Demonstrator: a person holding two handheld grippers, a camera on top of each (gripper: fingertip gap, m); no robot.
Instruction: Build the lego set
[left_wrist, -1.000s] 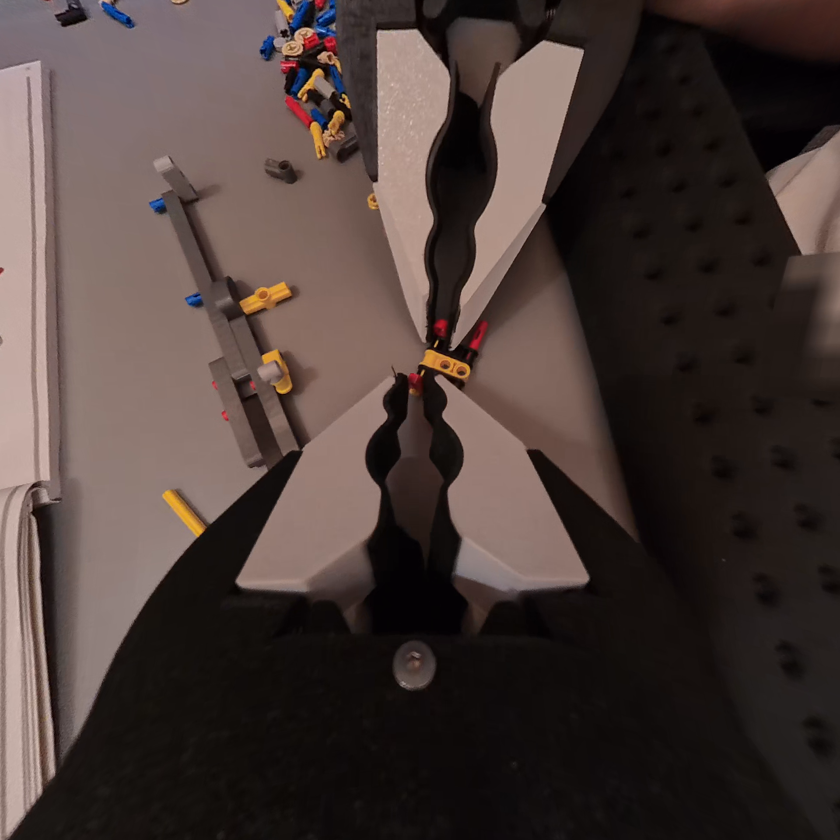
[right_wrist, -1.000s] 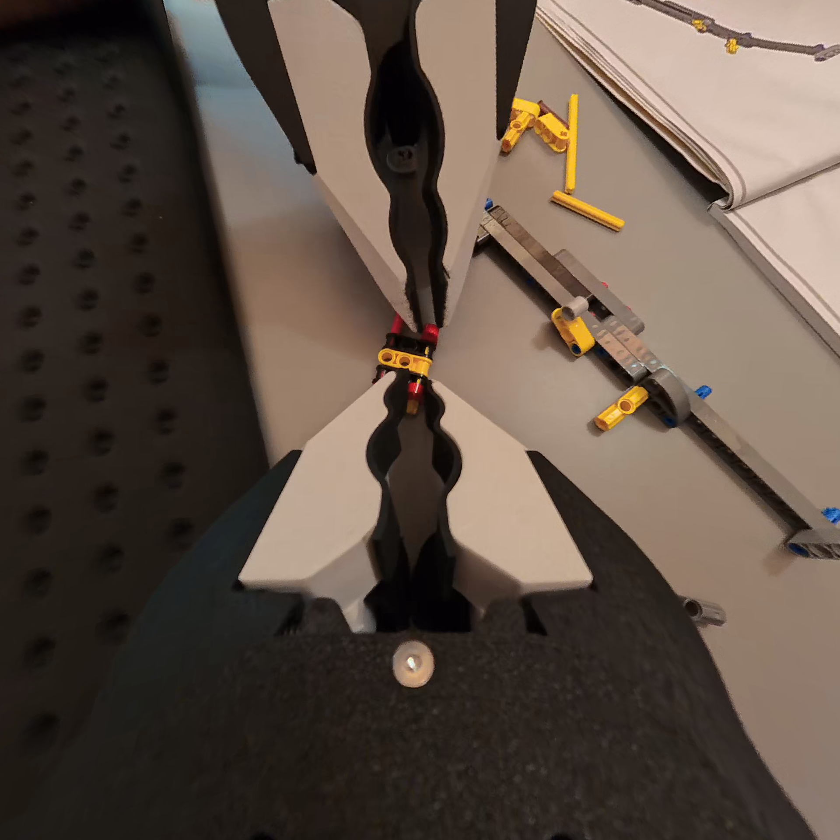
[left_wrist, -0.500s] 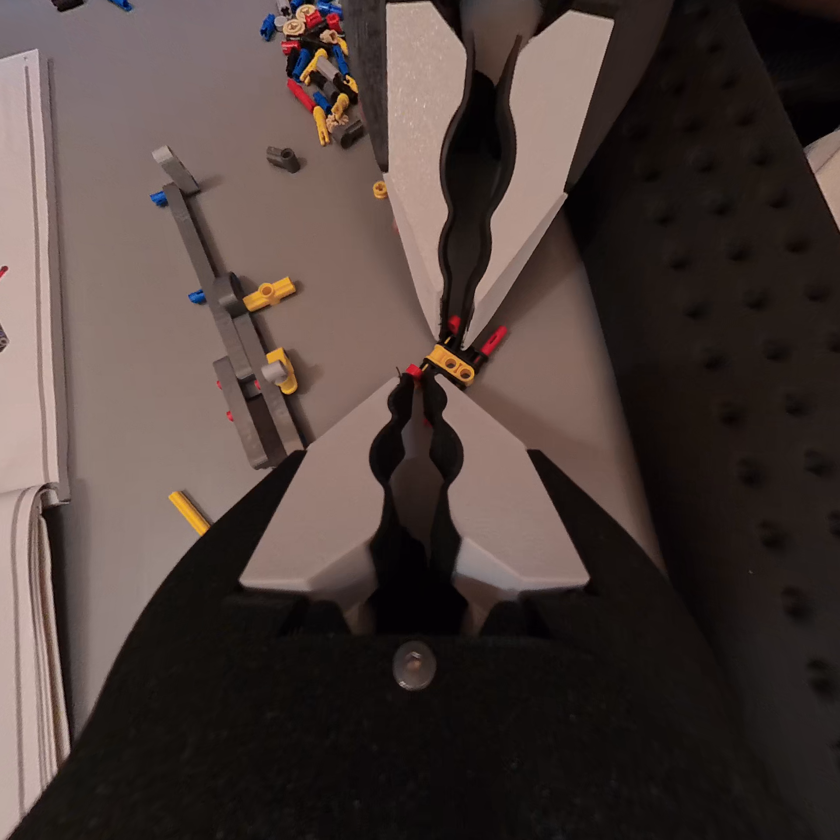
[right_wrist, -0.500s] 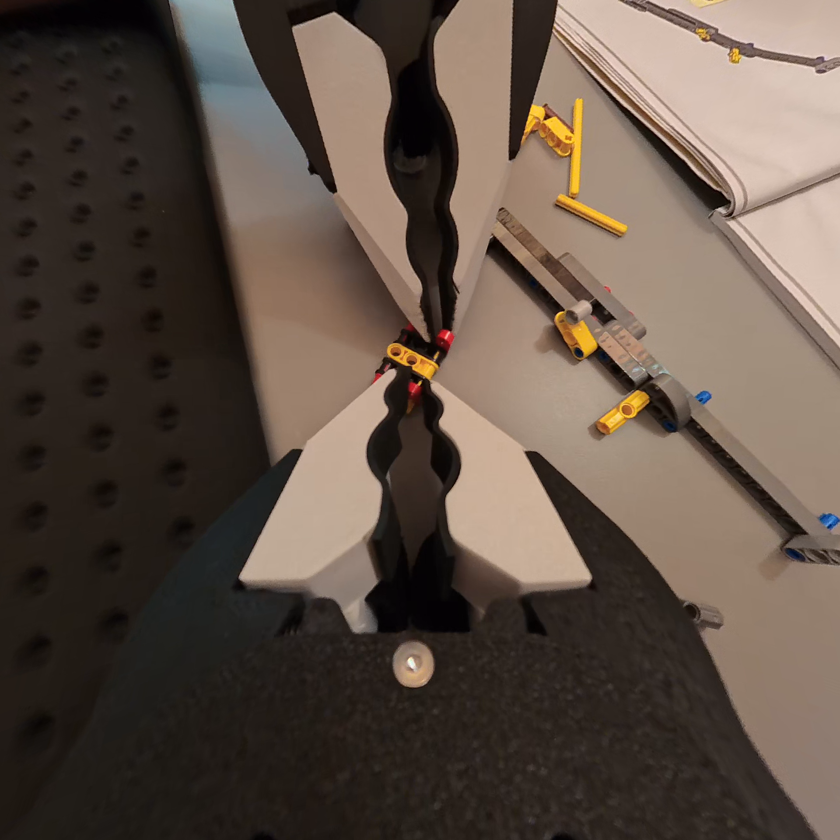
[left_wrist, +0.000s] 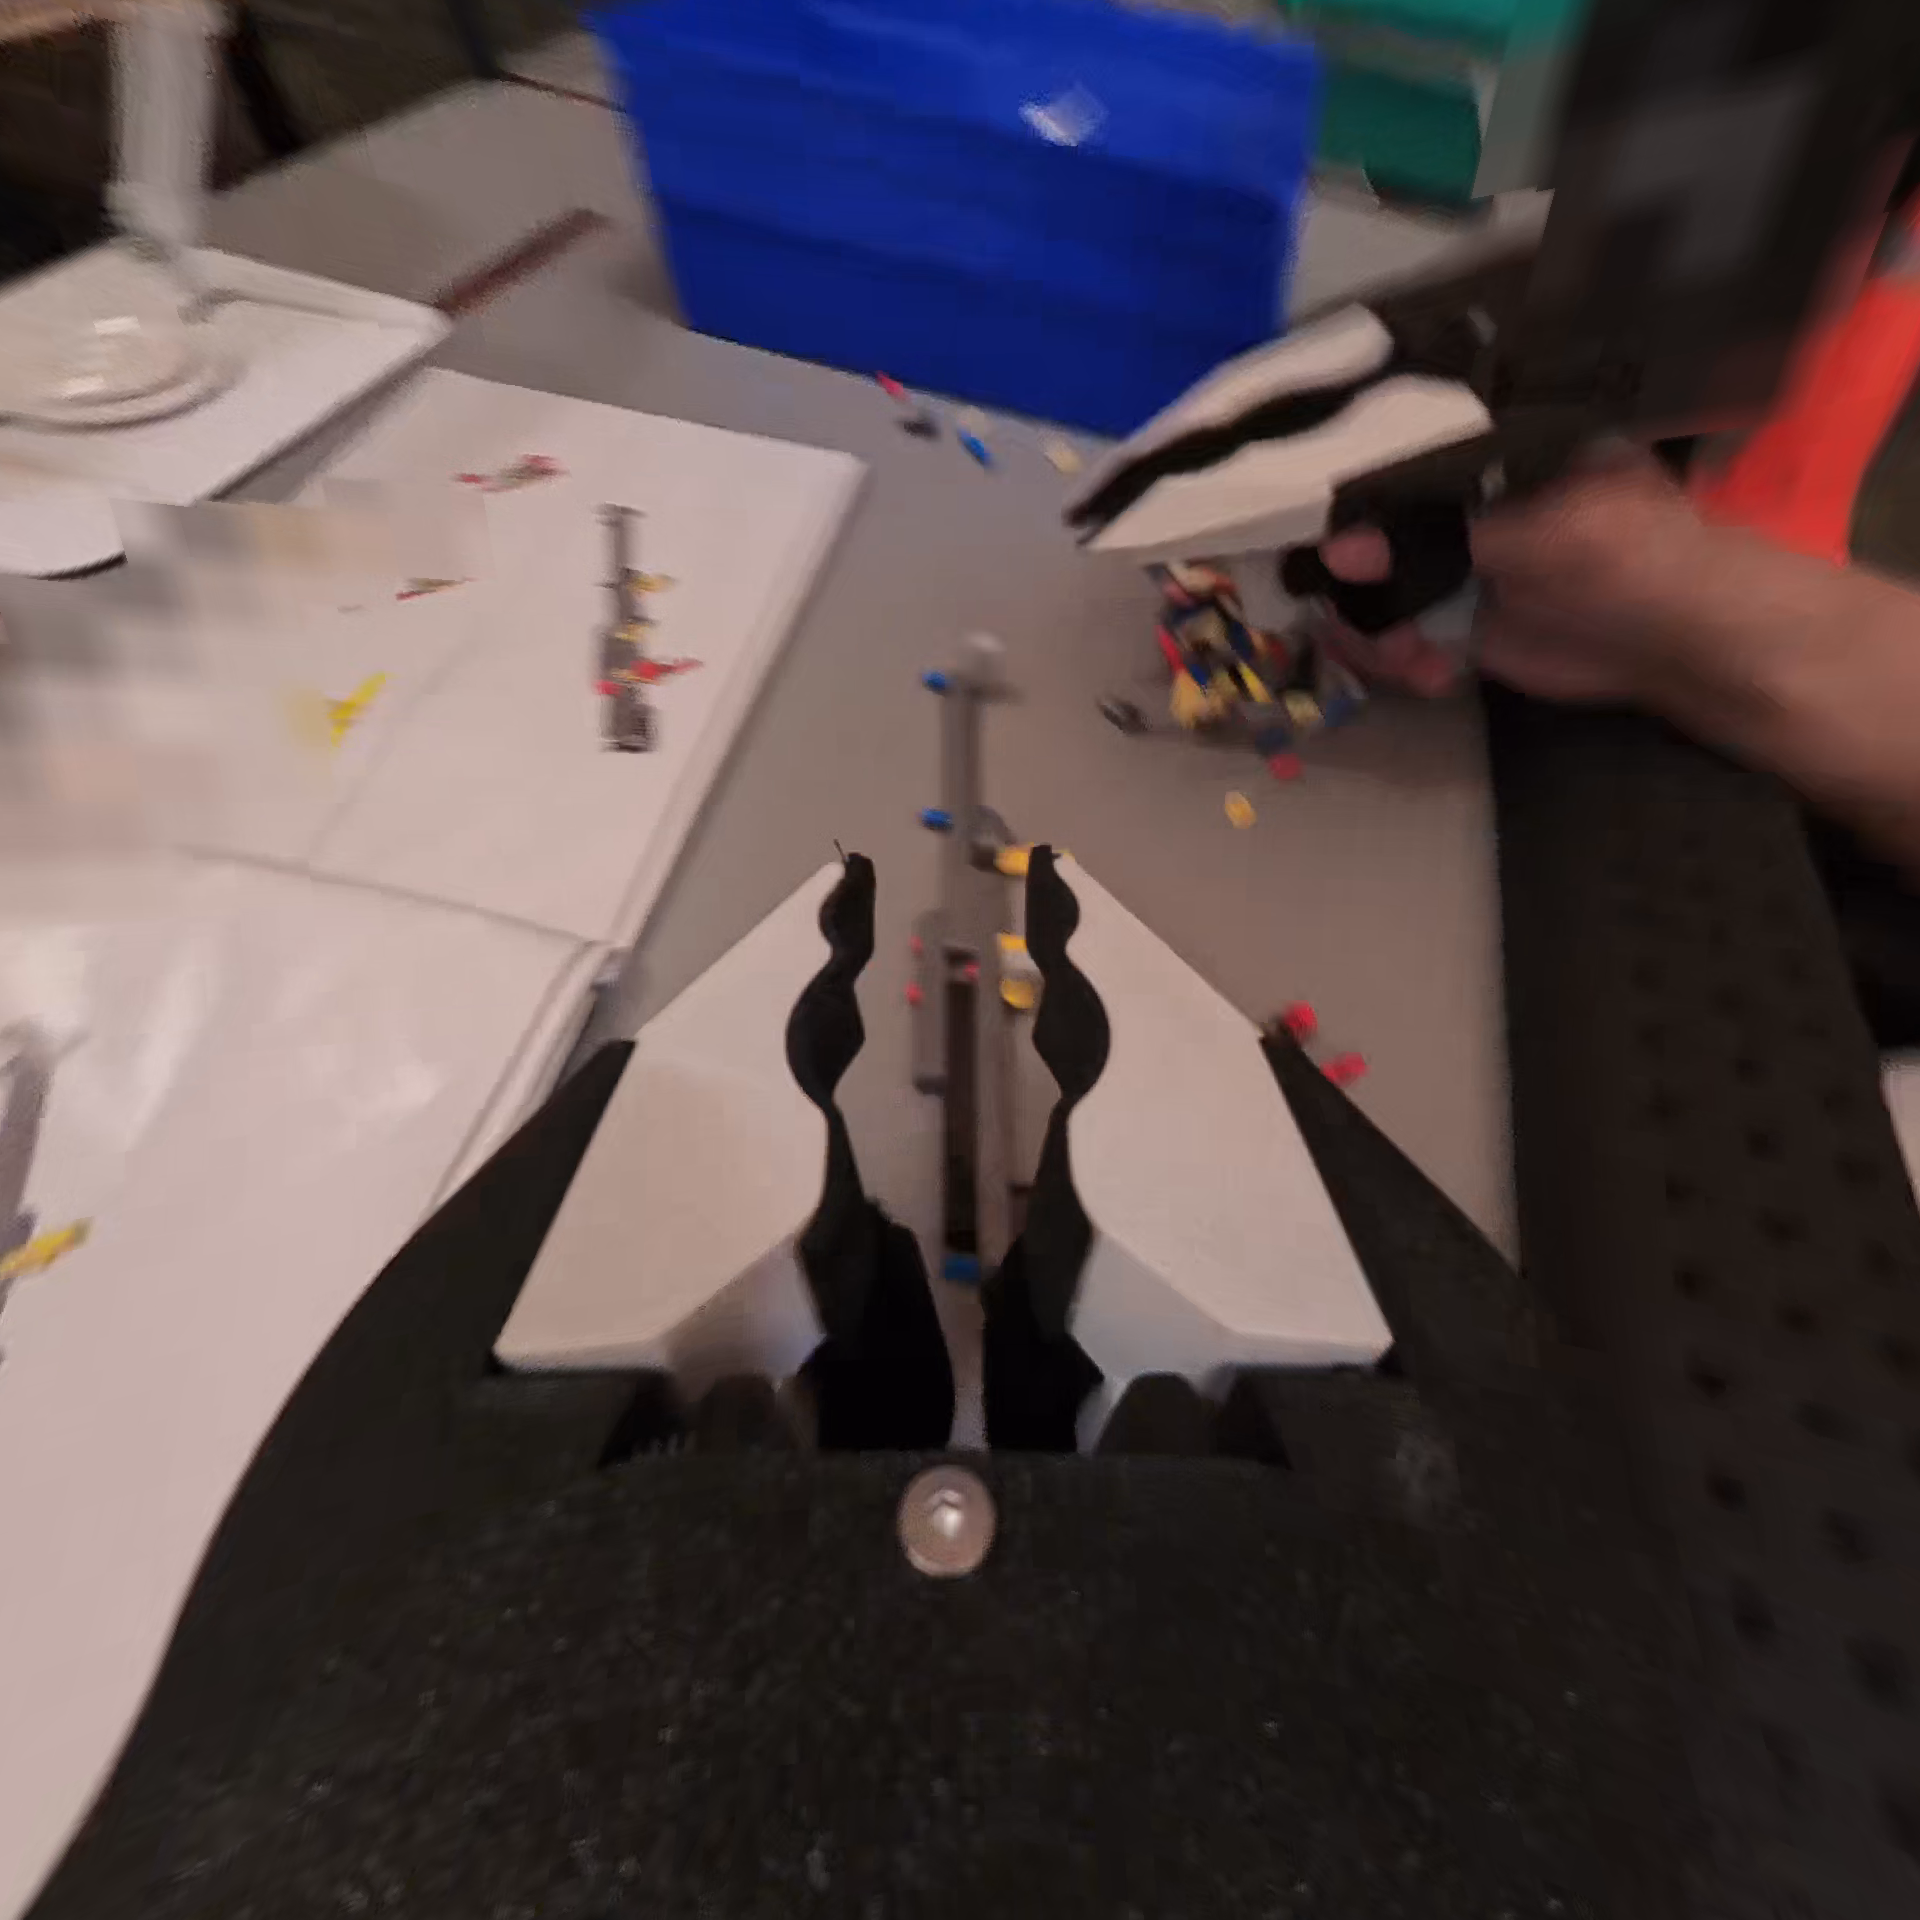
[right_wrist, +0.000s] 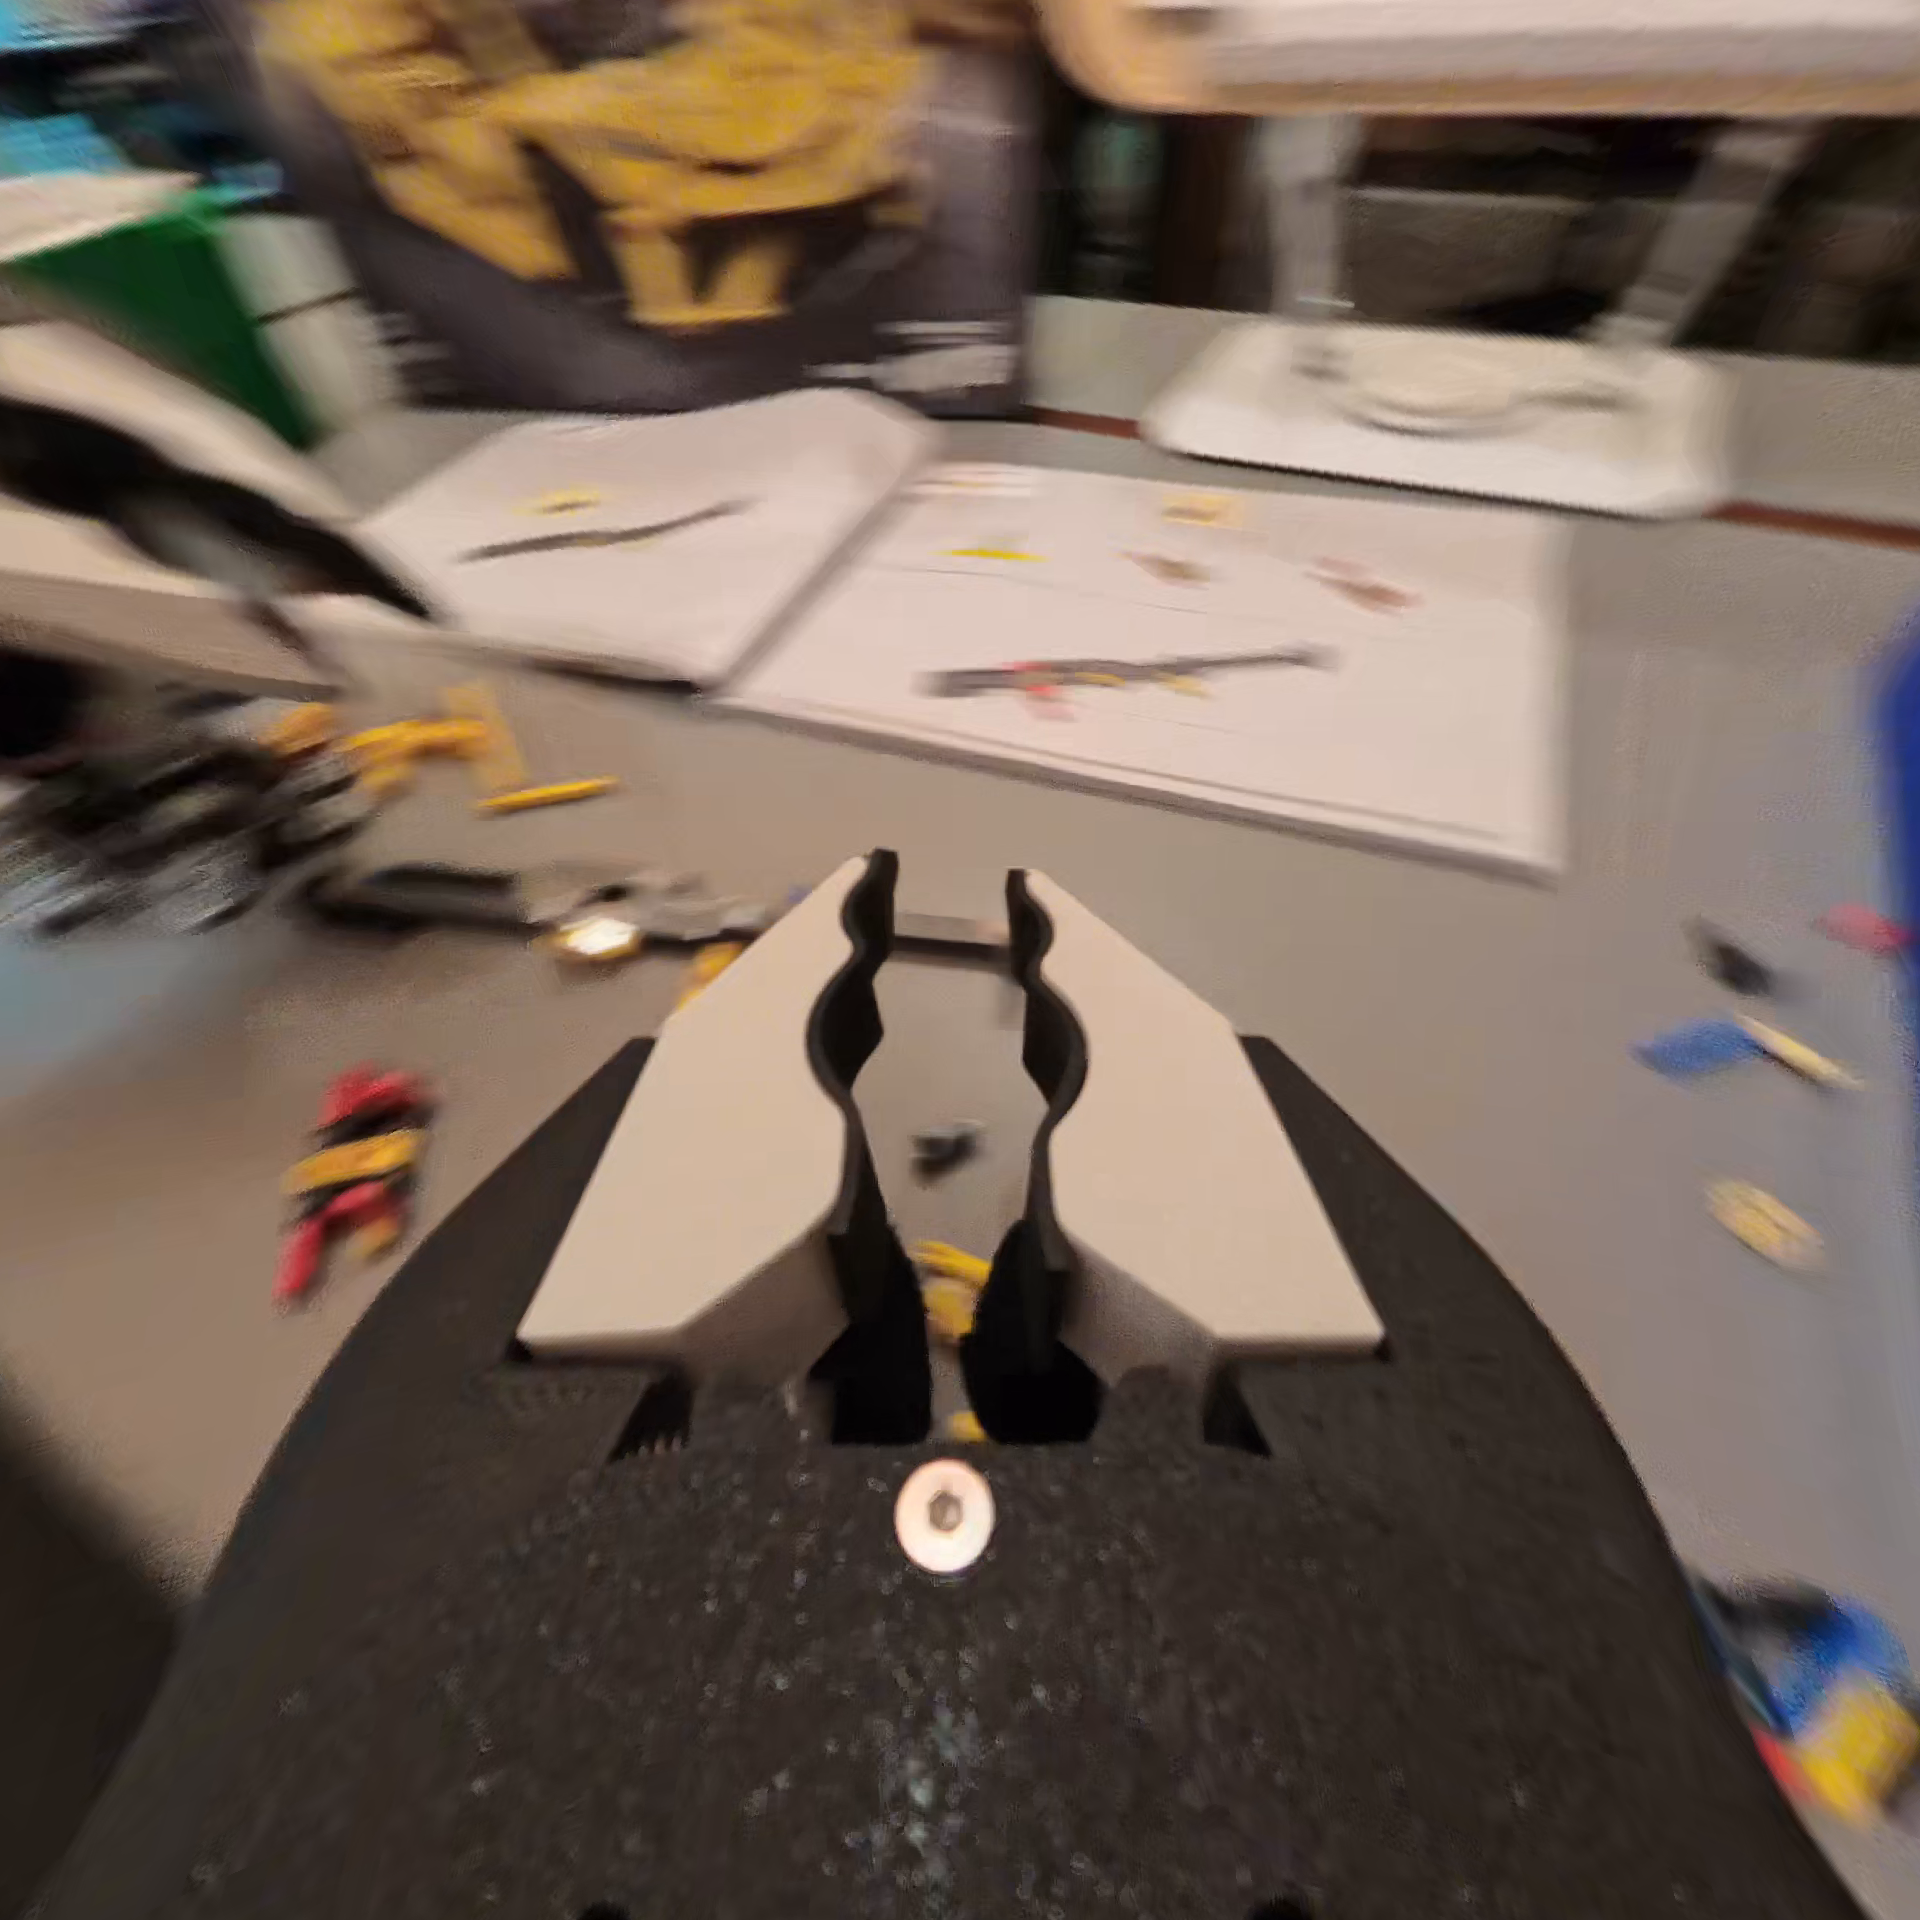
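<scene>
Both frames smeared by motion, fine detail lost. Left gripper (left_wrist: 951, 868) empty, jaws standing apart, framing the long grey beam assembly of plastic Lego Technic parts (left_wrist: 966, 935) lying flat on the grey tabletop (left_wrist: 1195, 935) and running away toward the far side, small yellow and blue connectors on its flanks. Right gripper (right_wrist: 943, 878) likewise parted and empty; seen in the left wrist view at far right (left_wrist: 1081, 520), above the loose pile of small mixed-colour pins and connectors (left_wrist: 1236, 665). Small yellow-and-red pin cluster (right_wrist: 348, 1164) resting on the table, near left in the right wrist view, touching neither gripper. Open white instruction booklet (left_wrist: 582, 623) to the left.

Probably light, rigid, smooth plastic throughout; slender assembly likely to flex or pop at the pinned joints. Best taken across the narrow sides near the thicker doubled middle, not at the thin far end. Tiny cluster apt to slip or twist; pinch the yellow block's flat faces.
</scene>
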